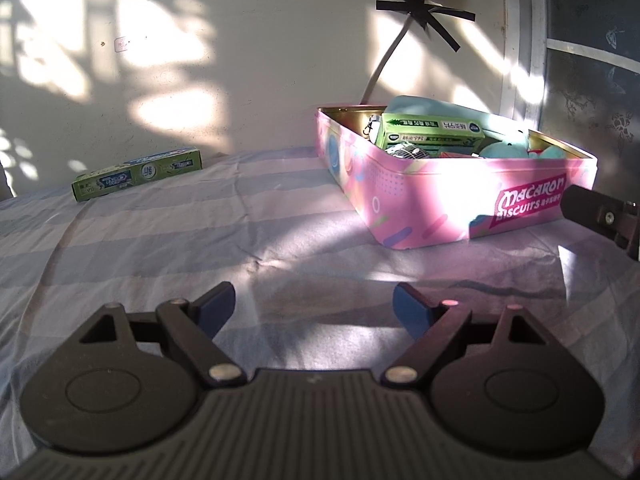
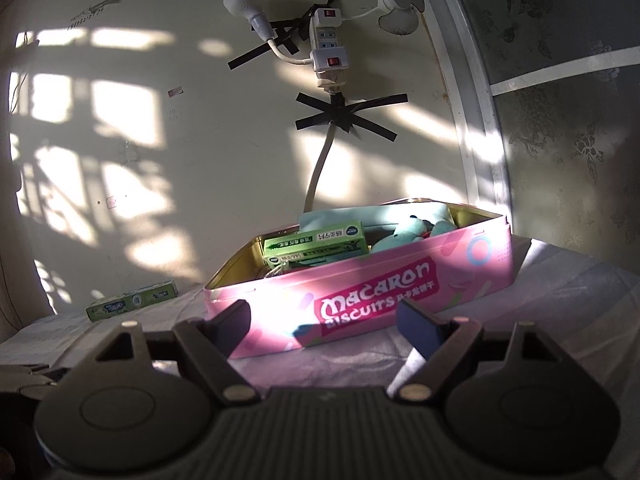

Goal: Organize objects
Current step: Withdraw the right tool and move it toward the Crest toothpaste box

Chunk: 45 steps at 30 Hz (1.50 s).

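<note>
A pink Macaron Biscuits tin [image 1: 432, 200] stands open on the bed at the right; it also shows in the right wrist view [image 2: 360, 292]. Inside lie a green box [image 1: 430, 132] [image 2: 316, 246], a teal plush toy [image 1: 508, 146] [image 2: 404, 232] and small metal items [image 1: 406, 151]. A second green box [image 1: 138, 174] lies on the bedsheet at the far left by the wall, also in the right wrist view [image 2: 132, 300]. My left gripper [image 1: 314, 308] is open and empty above the sheet. My right gripper [image 2: 324, 322] is open and empty, just before the tin's front wall.
The bed has a striped sheet [image 1: 200, 240]. A wall [image 2: 160, 160] rises behind it, with a taped power strip [image 2: 326, 48], cable and bulb socket [image 2: 244, 0]. A window frame [image 2: 480, 140] stands at the right. The right gripper's tip [image 1: 600, 212] shows beside the tin.
</note>
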### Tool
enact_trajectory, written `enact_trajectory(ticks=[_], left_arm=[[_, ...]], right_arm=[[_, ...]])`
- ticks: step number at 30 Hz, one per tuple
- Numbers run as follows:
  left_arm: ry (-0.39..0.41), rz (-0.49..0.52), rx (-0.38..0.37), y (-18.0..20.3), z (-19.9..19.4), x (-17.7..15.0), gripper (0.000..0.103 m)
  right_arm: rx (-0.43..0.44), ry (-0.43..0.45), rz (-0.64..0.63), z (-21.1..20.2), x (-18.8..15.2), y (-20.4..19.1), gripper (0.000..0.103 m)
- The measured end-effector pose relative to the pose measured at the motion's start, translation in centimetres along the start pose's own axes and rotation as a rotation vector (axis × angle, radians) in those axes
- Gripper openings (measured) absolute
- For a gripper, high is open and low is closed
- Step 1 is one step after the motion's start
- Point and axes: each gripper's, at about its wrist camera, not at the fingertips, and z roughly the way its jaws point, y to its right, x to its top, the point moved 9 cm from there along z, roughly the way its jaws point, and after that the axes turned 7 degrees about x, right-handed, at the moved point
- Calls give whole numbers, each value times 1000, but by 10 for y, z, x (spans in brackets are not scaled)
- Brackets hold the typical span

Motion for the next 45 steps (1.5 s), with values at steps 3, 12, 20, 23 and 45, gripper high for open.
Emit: enact_trajectory(ticks=[3,12,20,23,45], left_arm=[[16,3,-4,2,-1,0,88],[39,20,-6,5,-4,0,88],[39,11,-16,3,-4,0,89],[42,10,-19,3,-5,0,89],[21,-8,-32,-1,-5,1,90]], right_arm=[[-10,-12,-1,5,-6,1,82],[6,-7,30,4,-7,4,83],[5,-20,37,7,-7,6,83],[2,-22,37,7,-8,6,83],[-34,-45,15,10,-9,4,84]])
